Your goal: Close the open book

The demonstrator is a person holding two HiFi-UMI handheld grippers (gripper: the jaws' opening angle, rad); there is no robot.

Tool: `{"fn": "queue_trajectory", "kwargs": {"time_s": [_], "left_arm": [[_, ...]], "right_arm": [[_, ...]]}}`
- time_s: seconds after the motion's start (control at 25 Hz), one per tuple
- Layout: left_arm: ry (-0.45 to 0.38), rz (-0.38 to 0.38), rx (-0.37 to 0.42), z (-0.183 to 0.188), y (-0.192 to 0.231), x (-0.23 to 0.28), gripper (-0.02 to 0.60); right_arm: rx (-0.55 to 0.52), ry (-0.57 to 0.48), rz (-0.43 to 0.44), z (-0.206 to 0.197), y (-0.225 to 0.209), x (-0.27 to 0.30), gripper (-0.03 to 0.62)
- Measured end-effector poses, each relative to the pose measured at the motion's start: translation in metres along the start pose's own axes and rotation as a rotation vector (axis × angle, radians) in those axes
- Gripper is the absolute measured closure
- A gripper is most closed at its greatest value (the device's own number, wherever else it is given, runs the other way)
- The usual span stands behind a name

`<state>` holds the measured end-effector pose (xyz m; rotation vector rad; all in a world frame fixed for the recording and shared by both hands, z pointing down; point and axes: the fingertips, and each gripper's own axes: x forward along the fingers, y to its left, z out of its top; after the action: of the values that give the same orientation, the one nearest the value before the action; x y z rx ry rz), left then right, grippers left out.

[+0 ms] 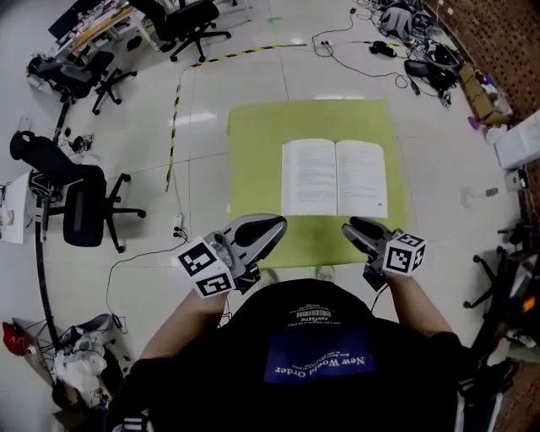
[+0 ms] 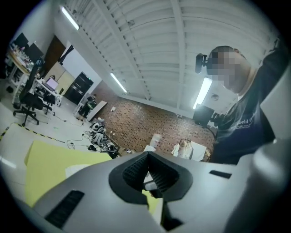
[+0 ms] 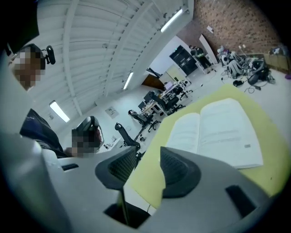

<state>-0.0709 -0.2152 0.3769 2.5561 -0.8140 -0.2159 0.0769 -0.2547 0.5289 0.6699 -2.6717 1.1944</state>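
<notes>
An open book [image 1: 335,177] lies flat with both white pages up on a yellow-green table [image 1: 253,135]. In the right gripper view the book [image 3: 223,132] lies ahead and to the right of the jaws. My left gripper [image 1: 268,228] hovers at the table's near edge, left of the book, with its jaws together and nothing between them [image 2: 148,157]. The right gripper [image 1: 361,228] hangs over the near edge just below the book's right page. Its jaws stand apart [image 3: 148,157] and hold nothing. Neither gripper touches the book.
A black office chair [image 1: 84,198] stands on the floor to the left, more chairs [image 1: 190,21] at the back. A yellow-black tape line [image 1: 173,126] runs along the floor. Cables and bags [image 1: 422,59] lie by the brick wall at the back right.
</notes>
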Motion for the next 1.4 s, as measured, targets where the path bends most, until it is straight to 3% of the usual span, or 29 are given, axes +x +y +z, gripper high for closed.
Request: {"fn": "queue_trajectory", "kwargs": {"time_s": [0.16, 0.32, 0.56, 0.84, 1.08, 1.24, 1.32, 1.4], "left_arm": [[0.036, 0.017, -0.014, -0.026, 0.017, 0.021, 0.575], [0.086, 0.015, -0.033, -0.062, 0.033, 0.035, 0.575], [0.128, -0.02, -0.098, -0.104, 0.042, 0.044, 0.575], [0.14, -0.042, -0.145, -0.125, 0.041, 0.036, 0.575], [0.116, -0.023, -0.159, -0.122, 0.043, 0.023, 0.575], [0.103, -0.011, -0.164, -0.12, 0.046, 0.014, 0.575], [0.097, -0.004, -0.166, -0.12, 0.049, 0.007, 0.575], [0.097, 0.001, -0.167, -0.12, 0.049, 0.002, 0.575]], "right_arm": [[0.061, 0.054, 0.0, -0.036, -0.039, 0.01, 0.445], [0.169, 0.029, -0.039, -0.06, -0.071, 0.015, 0.445], [0.476, -0.152, -0.105, -0.062, -0.11, 0.015, 0.421], [0.746, -0.35, -0.14, -0.048, -0.15, 0.021, 0.362], [0.779, -0.547, -0.121, -0.023, -0.164, 0.017, 0.362], [0.738, -0.658, -0.152, -0.016, -0.172, 0.007, 0.364], [0.68, -0.687, -0.17, -0.011, -0.174, 0.005, 0.404], [0.595, -0.672, -0.195, -0.005, -0.174, 0.006, 0.499]]}}
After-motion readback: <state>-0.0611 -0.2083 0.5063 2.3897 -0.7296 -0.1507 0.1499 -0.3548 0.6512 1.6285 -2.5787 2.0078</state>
